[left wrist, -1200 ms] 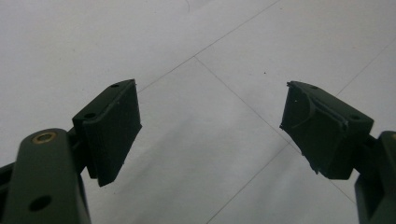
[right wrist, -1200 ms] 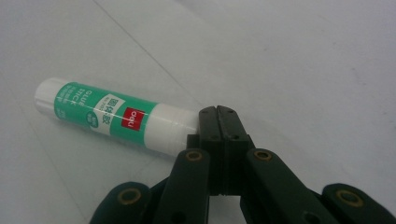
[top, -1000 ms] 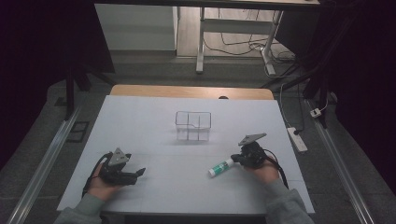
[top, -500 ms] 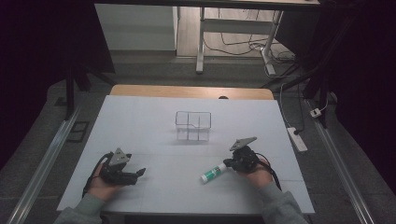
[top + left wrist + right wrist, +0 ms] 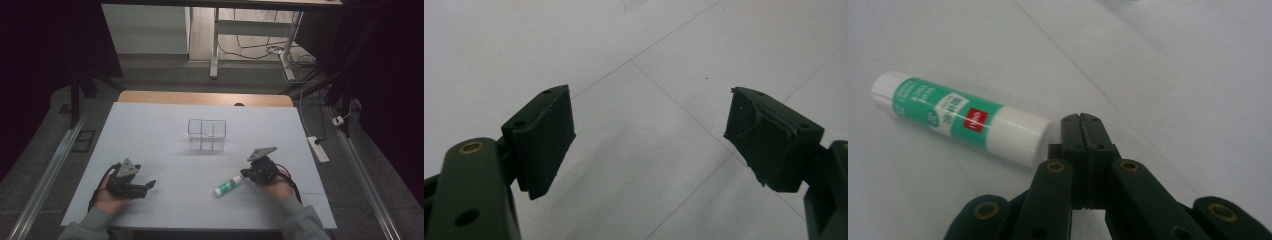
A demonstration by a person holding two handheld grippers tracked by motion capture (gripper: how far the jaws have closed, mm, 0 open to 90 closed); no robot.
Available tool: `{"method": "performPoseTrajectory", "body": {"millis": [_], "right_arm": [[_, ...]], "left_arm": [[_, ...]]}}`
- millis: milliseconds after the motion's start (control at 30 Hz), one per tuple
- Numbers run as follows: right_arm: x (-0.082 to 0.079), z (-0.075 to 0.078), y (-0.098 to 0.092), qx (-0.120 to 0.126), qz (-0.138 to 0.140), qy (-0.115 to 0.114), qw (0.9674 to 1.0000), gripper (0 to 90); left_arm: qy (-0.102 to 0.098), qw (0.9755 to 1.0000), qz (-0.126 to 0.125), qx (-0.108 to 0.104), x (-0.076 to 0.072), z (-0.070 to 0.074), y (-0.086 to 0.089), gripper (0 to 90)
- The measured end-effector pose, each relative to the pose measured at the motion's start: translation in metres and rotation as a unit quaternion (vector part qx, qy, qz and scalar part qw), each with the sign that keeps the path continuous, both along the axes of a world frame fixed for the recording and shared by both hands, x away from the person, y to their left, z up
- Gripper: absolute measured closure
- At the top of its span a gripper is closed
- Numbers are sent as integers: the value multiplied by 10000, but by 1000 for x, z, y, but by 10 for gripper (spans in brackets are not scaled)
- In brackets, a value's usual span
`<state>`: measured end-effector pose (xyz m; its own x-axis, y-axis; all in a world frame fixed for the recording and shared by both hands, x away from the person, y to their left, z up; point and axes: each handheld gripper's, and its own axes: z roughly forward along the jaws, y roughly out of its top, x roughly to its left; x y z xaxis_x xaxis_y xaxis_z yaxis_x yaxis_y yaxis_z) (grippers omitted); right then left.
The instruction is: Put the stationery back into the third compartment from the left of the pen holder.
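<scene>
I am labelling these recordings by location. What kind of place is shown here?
Probably a lab or workshop set up for recording. A white table stands in a dark room, cables and a power strip lie on the floor, and metal rails run alongside the table.

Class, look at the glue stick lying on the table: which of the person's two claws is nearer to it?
The right. The right claw, shut, sits right beside the glue stick's white end. The left claw, open, rests far off toward the table's other side.
</scene>
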<state>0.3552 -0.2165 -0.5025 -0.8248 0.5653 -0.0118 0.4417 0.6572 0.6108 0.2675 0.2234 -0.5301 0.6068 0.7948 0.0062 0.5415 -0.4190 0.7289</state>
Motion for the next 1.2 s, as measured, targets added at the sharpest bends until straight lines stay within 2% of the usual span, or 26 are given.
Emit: {"method": "performPoseTrajectory", "body": {"millis": [167,333,433,567,733,900,1033,1067,1200], "right_arm": [[-1,2,-23,98,-287,-228,9993,896],[-8,2,-44,326,-494,-447,9972,686],[-16,0,-53,319,-590,-672,9955,549],[-24,-3,-67,415,-776,-781,9931,479],[-34,-4,-80,631,-788,-883,9910,397],[-40,-7,-86,702,-707,-864,9913,349],[-41,-7,-90,695,-802,-861,9906,346],[-40,-8,-90,765,-798,-847,9903,346],[-37,-9,-90,773,-781,-843,9904,346]], "left_arm": [[4,10000,-14,-7,0,0,0,192],[5,10000,-19,-20,0,0,-1,192],[15,10000,-20,-28,1,0,-1,192],[4,10000,-36,-35,1,0,-1,192],[1,9999,-63,-84,1,1,-3,197],[19,9997,-174,-143,2,4,-9,207],[39,9994,-288,-202,4,7,-15,222],[51,9992,-327,-206,4,8,-17,225],[70,9985,-528,-134,8,13,-29,227]]}}
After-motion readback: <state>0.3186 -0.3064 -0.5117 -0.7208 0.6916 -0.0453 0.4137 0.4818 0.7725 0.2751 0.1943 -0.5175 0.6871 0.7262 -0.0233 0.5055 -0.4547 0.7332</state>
